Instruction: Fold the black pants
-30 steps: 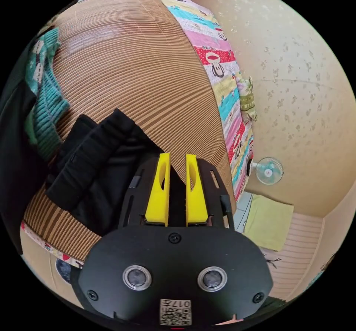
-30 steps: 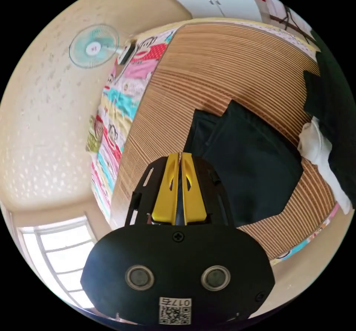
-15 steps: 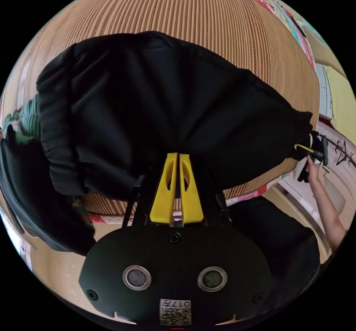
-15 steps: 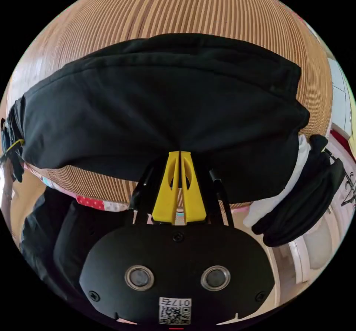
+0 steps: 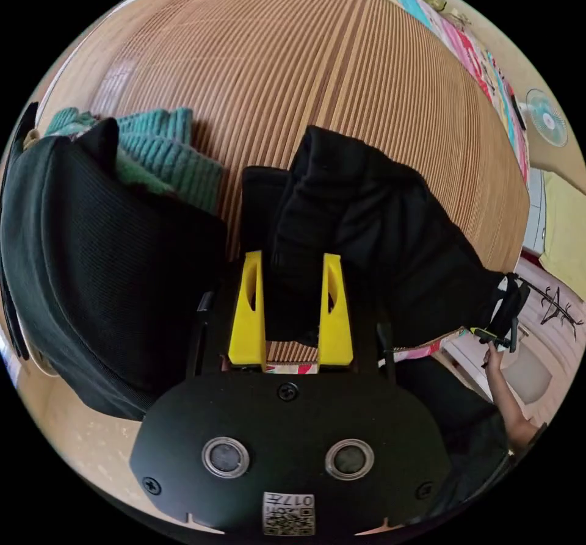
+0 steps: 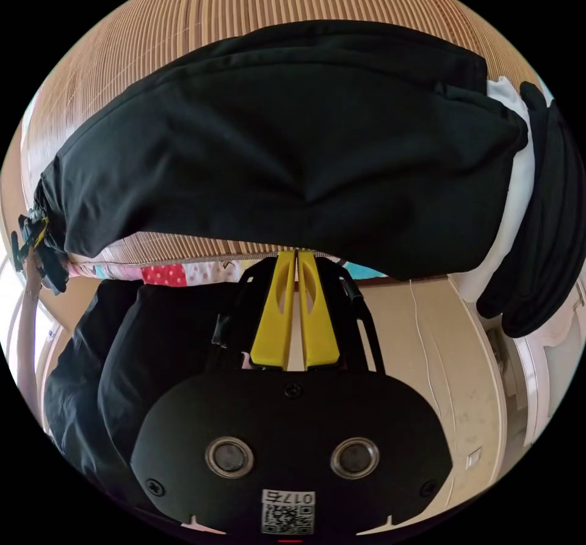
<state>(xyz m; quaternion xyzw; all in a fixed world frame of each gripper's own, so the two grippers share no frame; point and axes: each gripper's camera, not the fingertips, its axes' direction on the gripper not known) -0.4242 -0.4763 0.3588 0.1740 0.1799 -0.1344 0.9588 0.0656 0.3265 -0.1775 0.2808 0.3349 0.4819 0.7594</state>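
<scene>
Left gripper (image 5: 292, 264): your 2 yellow jaws stand apart with a bunched end of the black pants (image 5: 372, 234) between them; the cloth sits in the gap, but you cannot tell that either jaw presses on it.

Right gripper (image 6: 296, 258): your 2 jaws are pressed together with their tips at the near hem of the black pants (image 6: 293, 142); a pinch of cloth looks likely, though the tips meet right under the edge and you cannot tell for sure.

Pants position: they lie on the striped brown mat (image 5: 293, 69), close to its near edge, partly folded.

Long axis: it runs sideways across you, from one gripper to the other; in the left gripper view you see the right gripper (image 5: 497, 331) at the far end of the cloth.

Nearer hand: each gripper is at its own end, so neither has to reach.

Neighbours: a dark garment (image 5: 91, 252) and a teal knit (image 5: 165, 154) lie just beside the left end; a white-and-black pile (image 6: 537, 203) touches the right end.

Coming move: you probably need to carry the near edge away from you, across the short axis.
</scene>
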